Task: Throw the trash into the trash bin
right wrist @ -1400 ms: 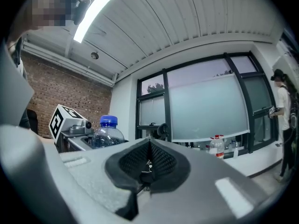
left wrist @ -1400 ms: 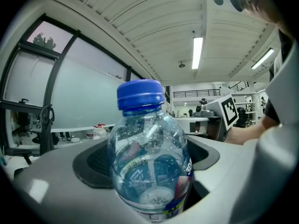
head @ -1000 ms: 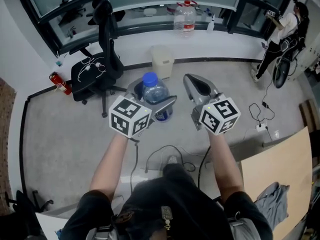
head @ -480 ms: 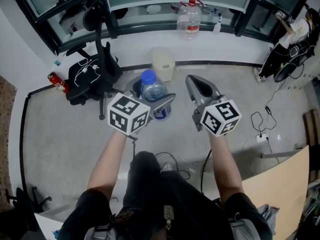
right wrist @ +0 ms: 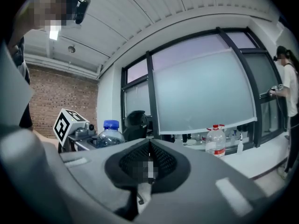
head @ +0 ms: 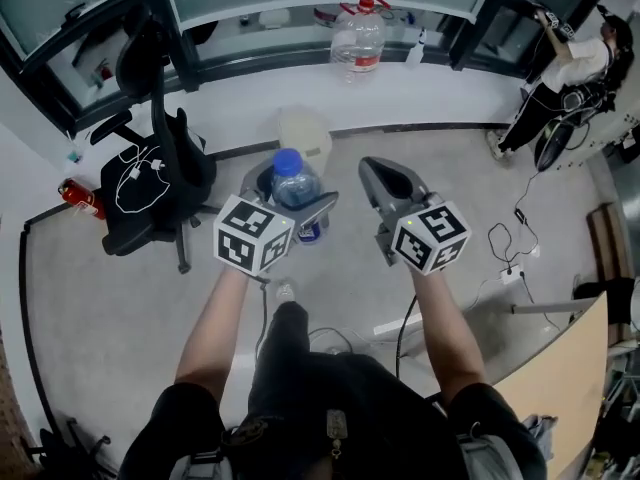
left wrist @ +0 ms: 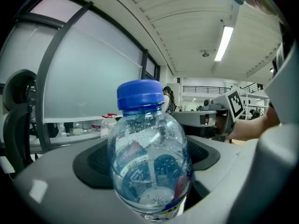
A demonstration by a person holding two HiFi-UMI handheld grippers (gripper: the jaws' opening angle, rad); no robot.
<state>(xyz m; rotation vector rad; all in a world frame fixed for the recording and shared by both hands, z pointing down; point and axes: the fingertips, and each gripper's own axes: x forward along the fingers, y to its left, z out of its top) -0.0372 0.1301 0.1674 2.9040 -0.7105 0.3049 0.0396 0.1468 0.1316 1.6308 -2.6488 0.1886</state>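
grey floor [head: 120, 298] has slid back since a second ago — the bin [head: 303, 140] sits nearer the bottle [head: 292, 183], upright, cap up, clamped in the left gripper [head: 298, 210]; right gripper [head: 392, 180] pinched shut, empty.

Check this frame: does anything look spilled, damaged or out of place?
Nothing spilled or damaged. The left gripper holds the capped bottle upright; the right gripper is shut and empty. Only untidy detail: a white cable draped loosely over the seat of the office chair.
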